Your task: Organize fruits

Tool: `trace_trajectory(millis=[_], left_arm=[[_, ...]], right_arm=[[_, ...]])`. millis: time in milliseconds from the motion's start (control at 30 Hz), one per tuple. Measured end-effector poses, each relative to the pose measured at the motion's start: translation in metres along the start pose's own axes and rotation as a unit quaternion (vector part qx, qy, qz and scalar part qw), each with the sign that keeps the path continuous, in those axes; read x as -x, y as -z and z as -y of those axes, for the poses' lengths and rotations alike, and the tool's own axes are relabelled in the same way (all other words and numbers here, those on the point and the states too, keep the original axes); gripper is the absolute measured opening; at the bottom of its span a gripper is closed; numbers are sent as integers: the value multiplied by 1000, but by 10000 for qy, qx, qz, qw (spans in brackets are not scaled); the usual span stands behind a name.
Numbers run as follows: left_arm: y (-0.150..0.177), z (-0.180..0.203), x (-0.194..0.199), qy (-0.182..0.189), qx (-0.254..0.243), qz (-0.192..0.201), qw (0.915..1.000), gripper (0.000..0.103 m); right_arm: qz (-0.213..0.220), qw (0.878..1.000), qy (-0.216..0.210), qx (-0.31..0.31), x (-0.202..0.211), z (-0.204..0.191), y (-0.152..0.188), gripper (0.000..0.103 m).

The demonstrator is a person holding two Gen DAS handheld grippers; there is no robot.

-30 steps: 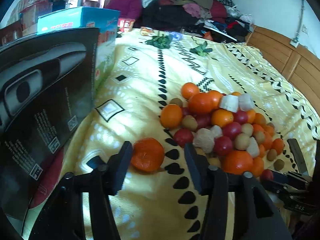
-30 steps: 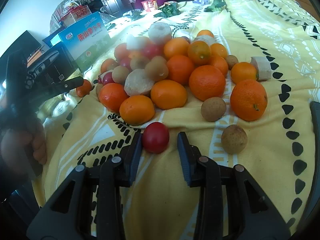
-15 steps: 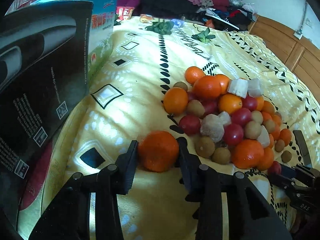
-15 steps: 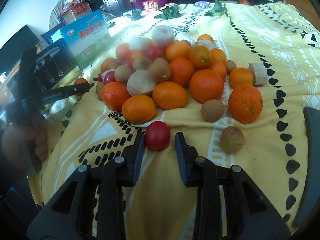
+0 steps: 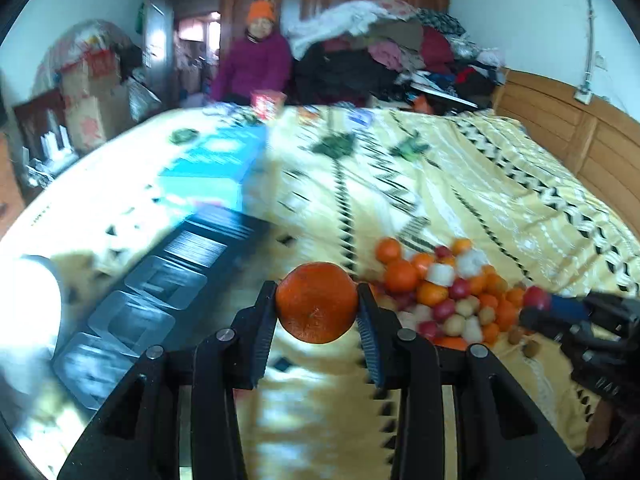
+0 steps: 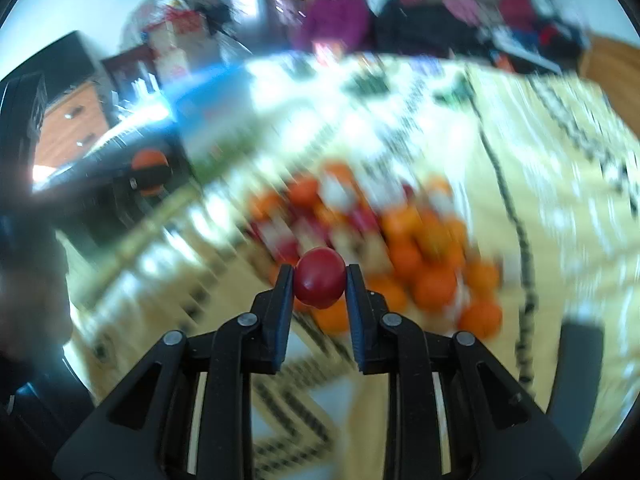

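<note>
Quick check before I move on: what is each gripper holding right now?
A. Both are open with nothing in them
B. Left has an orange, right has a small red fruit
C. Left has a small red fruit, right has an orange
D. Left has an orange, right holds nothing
B. In the left wrist view the left gripper is clamped on the orange, and in the right wrist view the right gripper is clamped on the small red fruit.
</note>
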State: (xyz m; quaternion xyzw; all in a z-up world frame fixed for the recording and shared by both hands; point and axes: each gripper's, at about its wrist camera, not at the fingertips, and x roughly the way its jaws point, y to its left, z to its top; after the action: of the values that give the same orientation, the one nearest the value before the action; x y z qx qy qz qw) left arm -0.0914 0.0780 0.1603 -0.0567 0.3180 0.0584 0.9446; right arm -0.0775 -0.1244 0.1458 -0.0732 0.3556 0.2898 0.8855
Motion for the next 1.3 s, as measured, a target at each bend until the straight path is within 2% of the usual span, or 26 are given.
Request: trace_trajectory(millis=[100, 200, 367, 500, 600, 700, 867, 1000, 1033, 1067, 1133, 1167, 1233, 1267, 1300], left_arm=[[-12, -44, 31, -460, 257, 189, 9984, 40], [-16, -96, 56, -970, 562, 307, 9932, 40], [-5, -177, 93, -1779, 1057, 402, 9775, 40], [12, -230, 110, -2176, 1368, 310, 9659, 40], [25, -260, 114, -2290, 1626, 207, 9595, 40], [41, -284, 110, -2253, 1921, 3, 9552, 40], [66, -308, 92, -2122, 2232, -414, 9505, 40], [74, -313, 85, -2064, 2312, -556, 9492, 40], [73, -315, 84, -2039, 2350, -567, 9487, 46], [72, -315, 83, -2031, 2384, -537, 9482, 67], [70, -314, 85, -2142, 2354, -487, 9468, 88], [68, -314, 88, -2184, 2362, -442, 9458, 88], [61, -307, 96, -2259, 2341, -312, 9451, 88], [54, -299, 103, -2327, 2263, -163, 9457, 88], [44, -284, 114, -2299, 2139, 62, 9494, 88]], right_arm=[[276, 9986, -285, 336, 5, -37, -38, 26], [482, 9945, -632, 680, 3, -84, -73, 26], [610, 9817, -1368, 1171, -8, -172, -110, 26], [473, 9693, -1964, 1403, -27, -241, -122, 26], [254, 9616, -2292, 1486, -45, -282, -124, 26], [-64, 9558, -2511, 1528, -66, -313, -120, 26], [-763, 9501, -2566, 1602, -106, -345, -107, 26], [-1163, 9468, -2516, 1638, -128, -355, -94, 28], [-1297, 9448, -2510, 1657, -133, -358, -91, 28], [-1344, 9446, -2486, 1666, -135, -361, -89, 28], [-1327, 9457, -2468, 1648, -134, -359, -88, 39], [-1284, 9475, -2446, 1608, -131, -357, -89, 59], [-1001, 9532, -2422, 1507, -112, -349, -96, 63], [-701, 9550, -2465, 1495, -93, -341, -101, 62], [-198, 9570, -2457, 1528, -65, -328, -104, 62]])
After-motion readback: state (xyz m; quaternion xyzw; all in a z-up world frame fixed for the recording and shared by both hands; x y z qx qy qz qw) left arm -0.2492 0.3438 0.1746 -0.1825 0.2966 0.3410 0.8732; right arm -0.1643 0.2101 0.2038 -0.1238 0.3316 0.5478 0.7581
